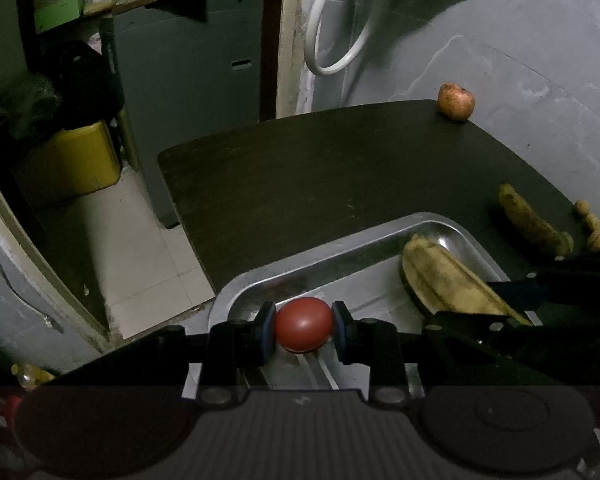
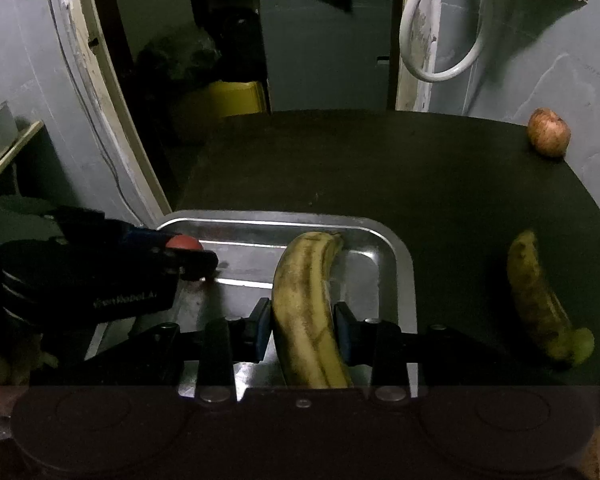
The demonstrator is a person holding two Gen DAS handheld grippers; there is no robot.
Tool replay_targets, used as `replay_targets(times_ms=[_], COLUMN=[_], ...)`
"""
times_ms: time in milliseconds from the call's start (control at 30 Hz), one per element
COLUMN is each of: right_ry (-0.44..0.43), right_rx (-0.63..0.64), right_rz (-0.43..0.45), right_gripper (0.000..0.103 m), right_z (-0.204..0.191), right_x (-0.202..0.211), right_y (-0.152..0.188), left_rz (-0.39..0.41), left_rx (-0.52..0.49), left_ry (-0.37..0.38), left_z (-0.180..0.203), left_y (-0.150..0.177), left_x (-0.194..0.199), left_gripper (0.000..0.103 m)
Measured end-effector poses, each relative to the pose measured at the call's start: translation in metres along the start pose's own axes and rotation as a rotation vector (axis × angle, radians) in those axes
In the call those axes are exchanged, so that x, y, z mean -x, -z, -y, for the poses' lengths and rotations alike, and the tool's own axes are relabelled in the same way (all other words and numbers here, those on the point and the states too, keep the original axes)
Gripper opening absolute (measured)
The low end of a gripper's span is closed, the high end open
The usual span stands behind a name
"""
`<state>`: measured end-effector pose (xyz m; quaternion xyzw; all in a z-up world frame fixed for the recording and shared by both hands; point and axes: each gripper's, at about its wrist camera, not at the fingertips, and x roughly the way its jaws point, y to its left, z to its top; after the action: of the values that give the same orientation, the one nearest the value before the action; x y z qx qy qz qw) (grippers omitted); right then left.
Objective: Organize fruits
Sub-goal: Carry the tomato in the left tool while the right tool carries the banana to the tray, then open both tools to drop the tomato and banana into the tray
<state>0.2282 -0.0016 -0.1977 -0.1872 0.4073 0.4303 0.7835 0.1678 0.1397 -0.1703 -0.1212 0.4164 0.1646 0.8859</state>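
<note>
My left gripper [image 1: 304,326] is shut on a red tomato [image 1: 304,323] over the near left corner of a steel tray [image 1: 340,248]. It also shows in the right wrist view [image 2: 188,258] with the tomato [image 2: 184,242]. My right gripper [image 2: 302,326] is shut on a spotted yellow banana [image 2: 306,308] over the tray [image 2: 400,256]. That banana also shows in the left wrist view [image 1: 448,280]. A second banana [image 2: 540,304] lies on the dark table right of the tray. An apple [image 2: 549,133] sits at the table's far right corner.
The dark table [image 1: 320,168] has its left edge next to a drop to the tiled floor [image 1: 140,248]. Small pale round items [image 1: 598,232] lie at the table's right edge. A grey wall with a white hose [image 2: 440,40] stands behind.
</note>
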Motion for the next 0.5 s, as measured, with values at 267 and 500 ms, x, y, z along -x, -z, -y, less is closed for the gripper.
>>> replay_targets(times_ms=[267,500], right_ry=[-0.003,-0.002], right_rx=[0.006,0.012], right_rz=[-0.014,-0.006], right_gripper=[0.036,0.036], right_z=[-0.0035,-0.0038], right_x=[-0.0041,-0.0020], right_y=[0.0007,0.0009], left_rz=[0.006,0.000], left_rx=[-0.011,-0.003], left_ry=[0.000,0.005], left_z=[-0.0002,-0.0026], left_y=[0.0010,-0.0004], left_x=[-0.0001,0.0003], left_gripper=[0.033,0.033])
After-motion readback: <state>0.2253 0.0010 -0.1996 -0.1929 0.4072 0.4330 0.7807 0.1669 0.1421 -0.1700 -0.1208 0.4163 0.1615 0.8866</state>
